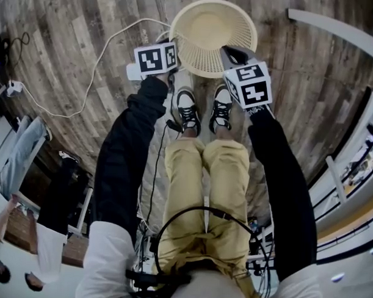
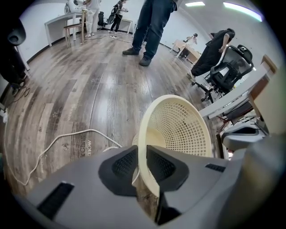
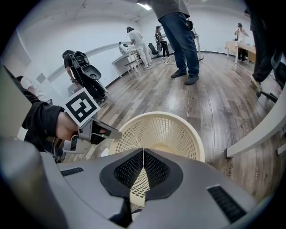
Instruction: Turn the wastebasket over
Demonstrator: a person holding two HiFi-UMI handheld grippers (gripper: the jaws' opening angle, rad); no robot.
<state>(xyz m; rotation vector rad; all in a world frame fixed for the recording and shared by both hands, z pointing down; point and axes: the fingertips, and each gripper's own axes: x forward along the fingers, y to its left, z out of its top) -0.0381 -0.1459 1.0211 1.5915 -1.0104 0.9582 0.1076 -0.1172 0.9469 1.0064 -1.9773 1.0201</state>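
One wastebasket [image 1: 240,54] stands upright, mouth up, long axis vertical.

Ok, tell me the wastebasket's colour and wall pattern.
Cream wastebasket, its wall an open square mesh; clearest in the right gripper view.

Wood-plank floor [image 2: 89,89], white walls [image 3: 103,27], office chair [image 2: 230,67], desks [image 2: 60,22], ceiling lts [image 2: 195,4].

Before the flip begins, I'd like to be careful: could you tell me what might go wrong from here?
The left tool and right tool each pinch only the thin rim of the wastebasket, so it may slip mid-turn. The white cable beside it could snag. The shoes stand close, leaving little room to swing it.
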